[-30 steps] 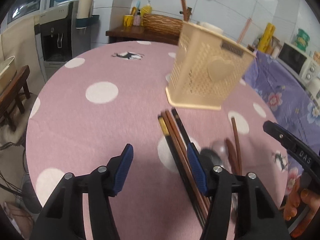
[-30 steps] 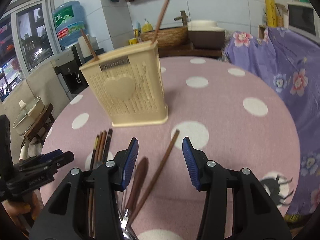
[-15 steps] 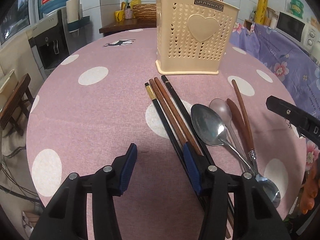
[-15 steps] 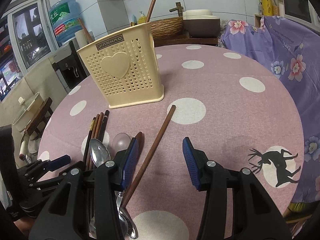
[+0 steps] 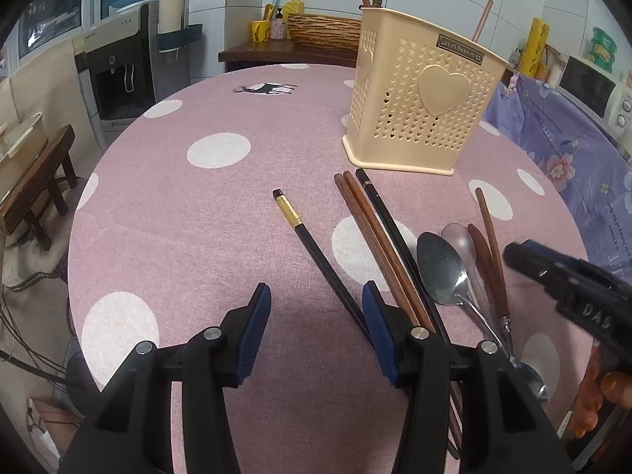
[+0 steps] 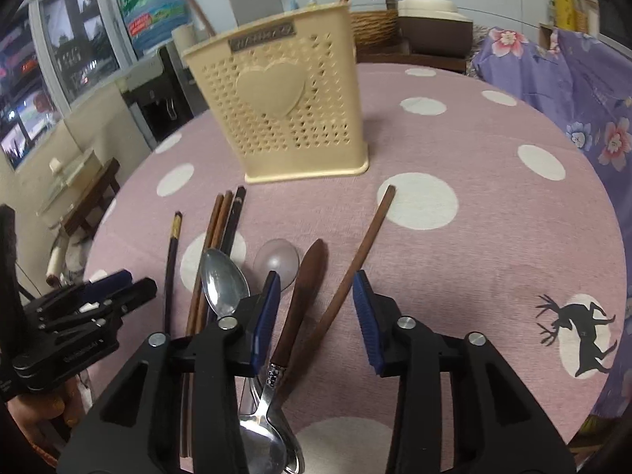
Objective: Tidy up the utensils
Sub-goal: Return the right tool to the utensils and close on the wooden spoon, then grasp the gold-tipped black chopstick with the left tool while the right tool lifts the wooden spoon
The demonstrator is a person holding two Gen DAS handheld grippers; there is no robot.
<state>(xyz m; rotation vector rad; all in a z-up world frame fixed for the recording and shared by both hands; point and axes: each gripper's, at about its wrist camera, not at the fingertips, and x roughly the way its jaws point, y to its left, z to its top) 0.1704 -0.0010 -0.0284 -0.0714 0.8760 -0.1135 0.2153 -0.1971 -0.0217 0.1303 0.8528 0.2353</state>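
A cream perforated utensil holder (image 5: 418,110) (image 6: 284,110) stands on the pink dotted table with two brown sticks in it. In front lie a black chopstick with a gold band (image 5: 316,252) (image 6: 170,264), two brown chopsticks (image 5: 375,237) (image 6: 209,252), another black chopstick (image 5: 395,229), a steel spoon (image 5: 442,272) (image 6: 223,280), a clear spoon (image 6: 276,262), a brown wooden utensil (image 6: 304,296) and a lone brown chopstick (image 6: 355,264). My left gripper (image 5: 316,300) is open over the gold-banded chopstick. My right gripper (image 6: 316,296) is open over the wooden utensil and lone chopstick.
The round table's edge (image 5: 79,237) drops off at the left. A purple flowered cloth (image 5: 572,150) lies to the right. A water dispenser (image 5: 126,67) and a low wooden stool (image 5: 35,181) stand off the table. A counter with a wicker basket (image 5: 324,31) is behind.
The gold-banded black chopstick has been slid left, apart from the other chopsticks. The left gripper has shifted left and pulled back. The right gripper has moved forward over the wooden utensil.
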